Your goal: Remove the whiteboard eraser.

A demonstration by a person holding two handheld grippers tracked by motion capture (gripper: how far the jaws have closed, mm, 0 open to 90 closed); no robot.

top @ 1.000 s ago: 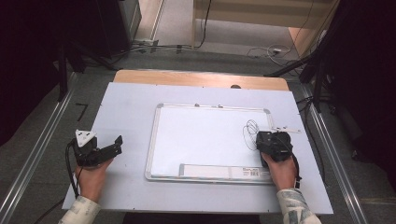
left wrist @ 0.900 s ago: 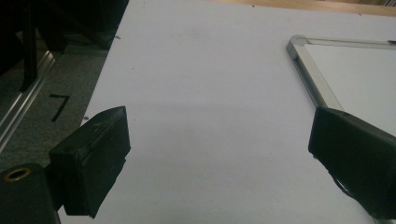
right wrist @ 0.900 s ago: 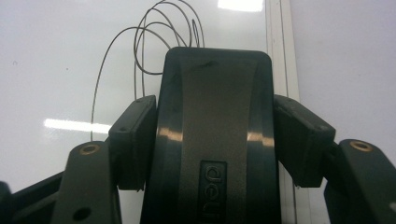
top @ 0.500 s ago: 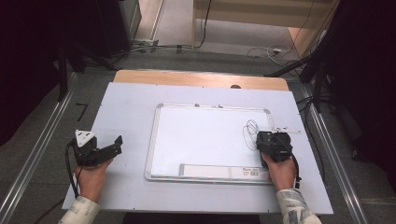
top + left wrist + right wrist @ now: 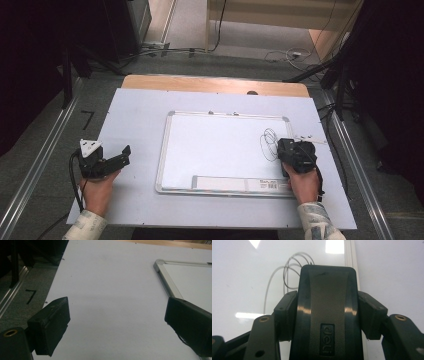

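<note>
Two grippers: right gripper [image 5: 295, 152], over the whiteboard [image 5: 220, 145] scribble [image 5: 270, 142], has just clamped an eraser [image 5: 327, 312]; left gripper [image 5: 112, 160], left of the whiteboard, gapes empty, palm resting level.

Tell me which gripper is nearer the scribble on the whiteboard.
Right. The right gripper, clamped on a black eraser, sits right beside the scribble. The left gripper rests open off the whiteboard's far edge.

Eraser [image 5: 327, 315] glossy black plastic; whiteboard [image 5: 215, 145] smooth, glossy, frame probably metal; table [image 5: 135, 110] matt.
</note>
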